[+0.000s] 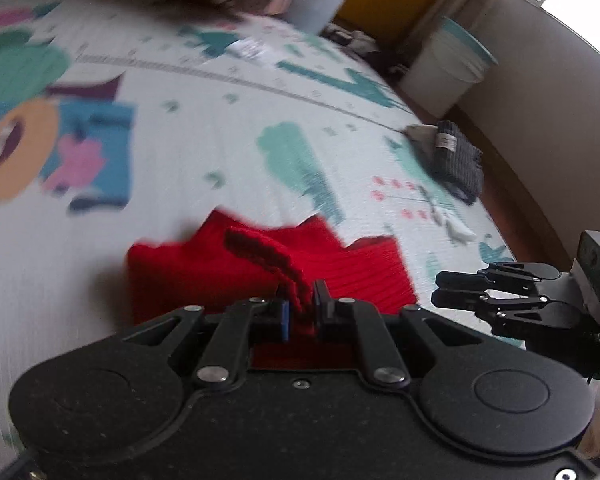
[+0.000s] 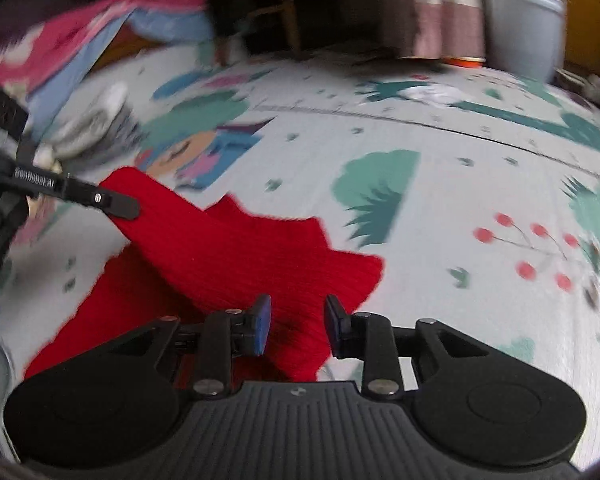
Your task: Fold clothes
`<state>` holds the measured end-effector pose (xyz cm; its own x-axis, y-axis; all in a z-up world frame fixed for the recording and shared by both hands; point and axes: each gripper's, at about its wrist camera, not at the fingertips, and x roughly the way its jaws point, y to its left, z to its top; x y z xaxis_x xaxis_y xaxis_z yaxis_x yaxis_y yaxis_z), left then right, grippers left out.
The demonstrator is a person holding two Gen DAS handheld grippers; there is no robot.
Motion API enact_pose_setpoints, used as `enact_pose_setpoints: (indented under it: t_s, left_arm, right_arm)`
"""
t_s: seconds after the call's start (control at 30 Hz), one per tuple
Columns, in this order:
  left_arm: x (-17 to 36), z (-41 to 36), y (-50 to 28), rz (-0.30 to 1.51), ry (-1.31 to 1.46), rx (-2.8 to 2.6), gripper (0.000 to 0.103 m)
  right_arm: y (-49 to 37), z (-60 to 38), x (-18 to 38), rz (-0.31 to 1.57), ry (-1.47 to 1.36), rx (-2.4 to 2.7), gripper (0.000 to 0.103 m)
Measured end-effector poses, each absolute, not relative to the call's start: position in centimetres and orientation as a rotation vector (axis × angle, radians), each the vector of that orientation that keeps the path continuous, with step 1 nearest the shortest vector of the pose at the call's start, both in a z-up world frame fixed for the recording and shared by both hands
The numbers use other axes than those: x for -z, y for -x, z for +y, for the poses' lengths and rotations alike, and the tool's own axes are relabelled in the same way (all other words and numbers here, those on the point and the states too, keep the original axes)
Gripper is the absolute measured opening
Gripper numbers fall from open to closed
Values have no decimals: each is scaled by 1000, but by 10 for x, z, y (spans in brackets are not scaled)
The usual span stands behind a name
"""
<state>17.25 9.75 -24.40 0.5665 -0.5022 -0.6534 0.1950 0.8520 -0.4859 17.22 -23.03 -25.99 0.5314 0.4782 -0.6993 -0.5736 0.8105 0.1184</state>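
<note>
One printed play mat (image 1: 204, 184) carries one red knit garment (image 2: 228, 256). Both grippers point downward over it. The left gripper (image 1: 302, 300) is nearly closed, pinching a red fold. The right gripper (image 2: 298, 322) stands partly open, apparently gripping nothing. One dark folded cloth (image 1: 458, 160) lies well apart.

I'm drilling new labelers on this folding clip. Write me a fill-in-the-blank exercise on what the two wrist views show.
1. The knitted garment lying on the play mat is ____ in colour.
2. The left gripper is shut on a fold of the ____.
3. The right gripper has its jaws ____, with nothing pinched between its pads.
4. Near the mat's edge in the left wrist view lies a folded dark ____ cloth.

Missing words: red; garment; open; grey
</note>
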Motion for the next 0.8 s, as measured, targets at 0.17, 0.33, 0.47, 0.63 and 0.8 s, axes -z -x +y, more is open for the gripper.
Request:
enact_pose_setpoints:
  t_s: [0.17, 0.33, 0.47, 0.63, 0.8]
  left_arm:
    - [263, 105, -169, 869, 458, 435, 9]
    - [270, 93, -171, 843, 369, 481, 9]
    - [281, 94, -173, 842, 297, 469, 9]
    - [280, 103, -165, 798, 312, 453, 9]
    - [297, 109, -157, 837, 348, 414, 9]
  right_arm:
    - [-190, -213, 276, 818, 215, -628, 30]
    - [-207, -221, 301, 908, 290, -593, 37]
    - [-207, -219, 288, 896, 402, -637, 37]
    - [-220, -200, 270, 898, 491, -722, 37]
    - [-230, -186, 291, 938, 455, -732, 37]
